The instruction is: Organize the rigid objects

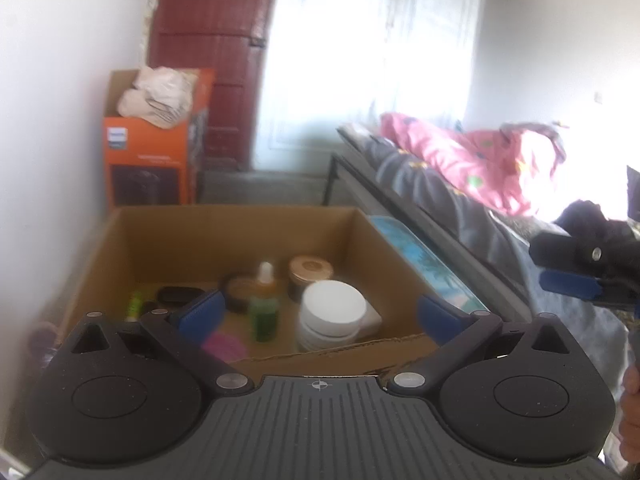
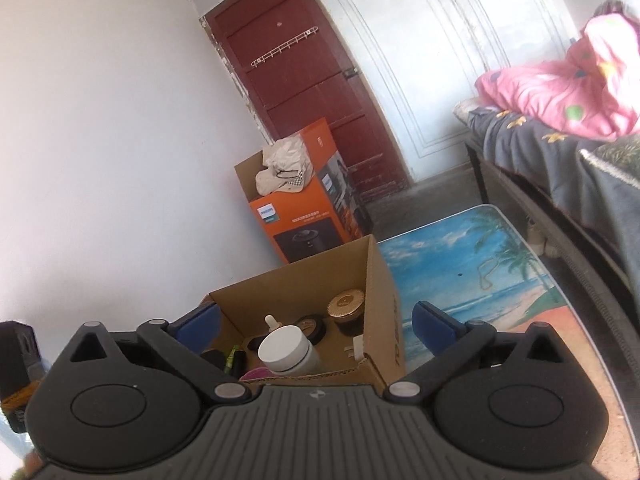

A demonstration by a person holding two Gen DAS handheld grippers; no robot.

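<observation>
Nearest the left wrist camera, the left claw gapes wide, clamping nothing, over a cardboard box. Inside: a white jar at 1 o'clock, a green bottle, and a gold-lidded jar behind. The right claw is likewise spread apart and empty. Farther off at 10 o'clock stands an orange carton.

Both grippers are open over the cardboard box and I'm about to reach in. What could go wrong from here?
The green dropper bottle stands upright close beside the white jar, so a wide-open left gripper could tip it. The cardboard box is deep, and a finger could catch its front edge. The right gripper hovers over the same box, so the two could collide.
</observation>
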